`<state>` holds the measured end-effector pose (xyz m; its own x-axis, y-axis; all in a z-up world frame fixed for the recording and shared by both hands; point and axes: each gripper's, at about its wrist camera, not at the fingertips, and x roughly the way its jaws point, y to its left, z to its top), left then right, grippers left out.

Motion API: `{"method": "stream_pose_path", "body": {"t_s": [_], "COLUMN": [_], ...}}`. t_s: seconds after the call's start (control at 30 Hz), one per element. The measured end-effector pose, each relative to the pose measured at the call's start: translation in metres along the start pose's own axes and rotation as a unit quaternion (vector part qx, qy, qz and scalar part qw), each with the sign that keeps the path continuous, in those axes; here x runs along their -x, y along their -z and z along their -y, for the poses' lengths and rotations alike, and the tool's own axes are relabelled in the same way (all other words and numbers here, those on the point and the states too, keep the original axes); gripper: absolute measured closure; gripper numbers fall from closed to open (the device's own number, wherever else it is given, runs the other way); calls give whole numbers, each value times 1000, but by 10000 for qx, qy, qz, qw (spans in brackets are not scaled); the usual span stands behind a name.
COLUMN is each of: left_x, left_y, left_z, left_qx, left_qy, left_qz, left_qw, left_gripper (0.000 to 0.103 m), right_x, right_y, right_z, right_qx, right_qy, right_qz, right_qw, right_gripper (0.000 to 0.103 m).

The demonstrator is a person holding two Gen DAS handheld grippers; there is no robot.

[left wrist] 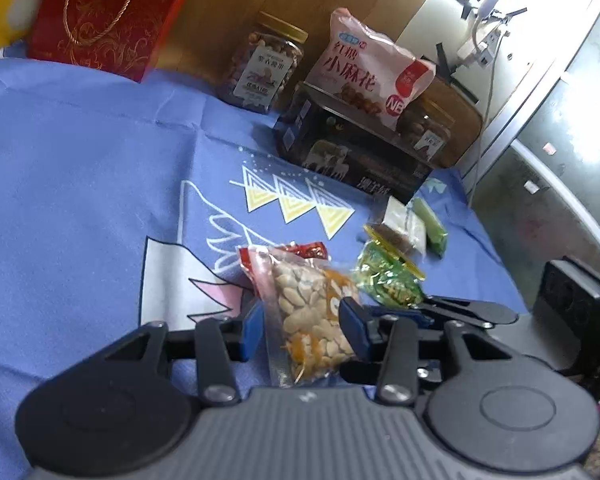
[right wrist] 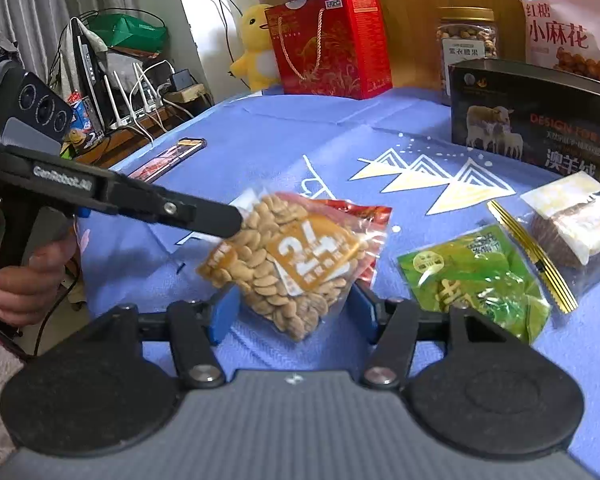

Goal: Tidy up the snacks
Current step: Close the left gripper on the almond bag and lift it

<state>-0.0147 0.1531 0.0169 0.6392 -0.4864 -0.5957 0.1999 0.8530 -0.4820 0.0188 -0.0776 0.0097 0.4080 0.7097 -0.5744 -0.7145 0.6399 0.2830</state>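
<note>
Grippers angle downward from either side at one peanut packet (right wrist: pixel 296 264): left gripper (left wrist: pixel 302 326) clamps it, right gripper (right wrist: pixel 292 312) released, pads clear. Packet lifted over blue tablecloth (right wrist: pixel 260 132); green candy packet (right wrist: pixel 476 280) beside.

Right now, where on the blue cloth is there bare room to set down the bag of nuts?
Bare cloth lies wide open between the red gift box, the nut jar and the bag of nuts. It is crowded beside the green packet, the brown cake packet and the black box.
</note>
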Motion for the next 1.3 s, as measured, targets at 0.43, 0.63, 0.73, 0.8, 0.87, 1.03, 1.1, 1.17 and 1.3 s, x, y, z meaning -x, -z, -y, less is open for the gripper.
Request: {"method": "stream_pose_path", "body": {"t_s": [0.43,0.63,0.73,0.8,0.87,1.03,1.1,1.17,1.3], "left_x": [-31,-67,-88,-98,-99,-101,-101,-102,-103], "left_y": [-24,-43,-45,-45,-46,-48,-48,-49,-50], "left_z": [16,37,39,38,38,37,38,40,43], "left_qx": [-167,-597,-593,-513,-477,-420,-414,-427,-423], "left_qy": [43,-15,-120,-173,-178,-237,-279,-334,-409], "left_qz": [188,119,-131,-225,-211,-218,-228,-241,-272], "left_qw": [9997,9981,9981,9983,9985,9986,9985,9982,9979], "left_gripper": [61,61,61,59,58,57,57,57,56], "right_x": [13,24,25,27,29,29,28,28,25], "right_y": [1,0,3,3,6,8,8,8,7], "right_z": [10,33,43,48,53,54,53,52,47], "right_qx": [-136,-567,-700,-811,-901,-900,-861,-793,-579], "right_qy": [689,1127,1244,1145,1053,956,908,929,966], "right_qz": [586,874,845,883,926,1005,1016,1021,986], "right_qw": [9958,9882,9862,9862,9860,9862,9869,9873,9887], "right_gripper": [56,56,54,54,54,50,46,45,38]}}
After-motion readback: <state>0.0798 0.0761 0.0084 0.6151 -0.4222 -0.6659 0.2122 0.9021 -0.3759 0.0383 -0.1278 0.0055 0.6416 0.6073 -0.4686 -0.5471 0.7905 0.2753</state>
